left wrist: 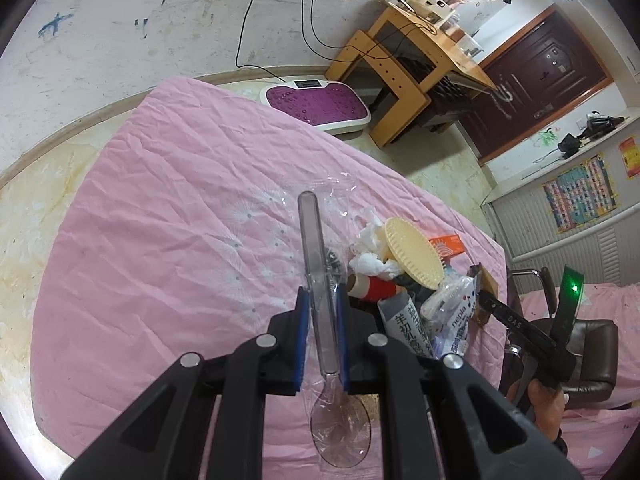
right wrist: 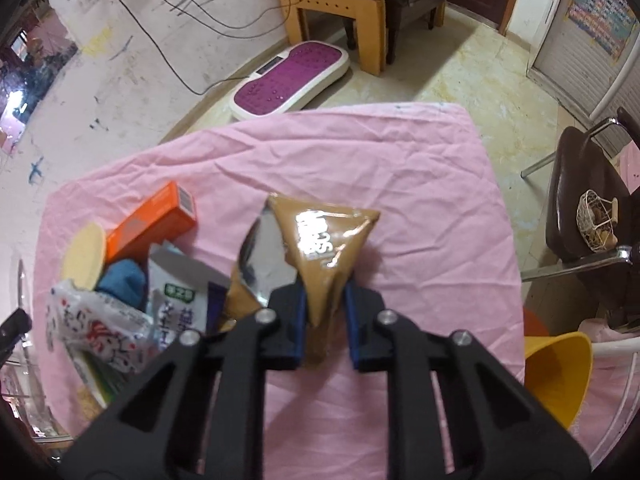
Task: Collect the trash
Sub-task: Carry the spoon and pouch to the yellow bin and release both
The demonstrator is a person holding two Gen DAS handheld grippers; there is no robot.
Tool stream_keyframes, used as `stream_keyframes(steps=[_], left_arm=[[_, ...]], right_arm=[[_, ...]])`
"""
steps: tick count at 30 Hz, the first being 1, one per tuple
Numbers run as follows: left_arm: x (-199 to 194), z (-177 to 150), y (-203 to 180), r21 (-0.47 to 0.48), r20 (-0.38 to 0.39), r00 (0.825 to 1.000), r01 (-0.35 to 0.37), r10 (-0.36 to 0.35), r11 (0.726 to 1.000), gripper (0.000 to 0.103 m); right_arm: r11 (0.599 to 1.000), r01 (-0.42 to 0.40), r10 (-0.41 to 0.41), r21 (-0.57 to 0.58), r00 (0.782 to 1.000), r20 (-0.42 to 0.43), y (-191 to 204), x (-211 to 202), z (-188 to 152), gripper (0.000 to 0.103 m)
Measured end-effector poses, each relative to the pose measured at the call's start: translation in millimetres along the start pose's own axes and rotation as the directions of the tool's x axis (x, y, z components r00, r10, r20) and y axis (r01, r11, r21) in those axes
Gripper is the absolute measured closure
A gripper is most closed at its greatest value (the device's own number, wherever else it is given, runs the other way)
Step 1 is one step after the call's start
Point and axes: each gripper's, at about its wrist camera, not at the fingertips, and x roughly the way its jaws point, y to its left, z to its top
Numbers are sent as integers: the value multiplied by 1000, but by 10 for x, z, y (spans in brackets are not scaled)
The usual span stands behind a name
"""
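Observation:
My left gripper point(left wrist: 322, 296) is shut on a clear plastic spoon point(left wrist: 316, 264) in a clear wrapper, held above the pink tablecloth point(left wrist: 160, 220). To its right lies a trash pile: crumpled white tissue point(left wrist: 370, 248), a yellow round lid point(left wrist: 414, 254), an orange box point(left wrist: 448, 245), a red and brown roll point(left wrist: 372, 287) and printed wrappers point(left wrist: 448, 312). My right gripper point(right wrist: 326, 286) is shut on a brown foil snack bag point(right wrist: 324, 240), lifted over the cloth. The pile sits to its left in the right wrist view: orange box point(right wrist: 154, 222), yellow lid point(right wrist: 84, 256), blue cloth point(right wrist: 122, 280), white wrappers point(right wrist: 104, 328).
A purple and white footplate point(right wrist: 288, 80) lies on the floor beyond the table, next to a wooden desk point(left wrist: 420, 64). A dark chair point(right wrist: 584, 208) holding a wire basket stands at right. A yellow bin point(right wrist: 558, 376) sits at the table's right edge.

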Motion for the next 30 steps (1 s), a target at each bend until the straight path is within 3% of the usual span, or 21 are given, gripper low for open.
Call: stream_keyframes(steps=[10, 17, 21, 25, 30], left_arm=[[-129, -228, -364, 78, 7, 999, 37, -38, 996, 94], [-86, -681, -1305, 233, -47, 993, 119, -111, 965, 94], [94, -1048, -1924, 321, -110, 984, 170, -142, 932, 94], [366, -1468, -2506, 397, -171, 972, 215, -159, 892, 94], [831, -1998, -3113, 504, -205, 974, 191, -98, 842, 94]], right_arm=[[996, -78, 72, 35, 987, 143, -378, -557, -377, 91], [990, -22, -16, 139, 964, 267, -1301, -1154, -981, 91], [974, 28, -88, 224, 961, 262, -1901, -1245, -1349, 91], [960, 83, -140, 266, 969, 205, -2364, -1080, -1699, 91], [947, 126, -170, 294, 977, 130, -2756, -752, -2043, 91]])
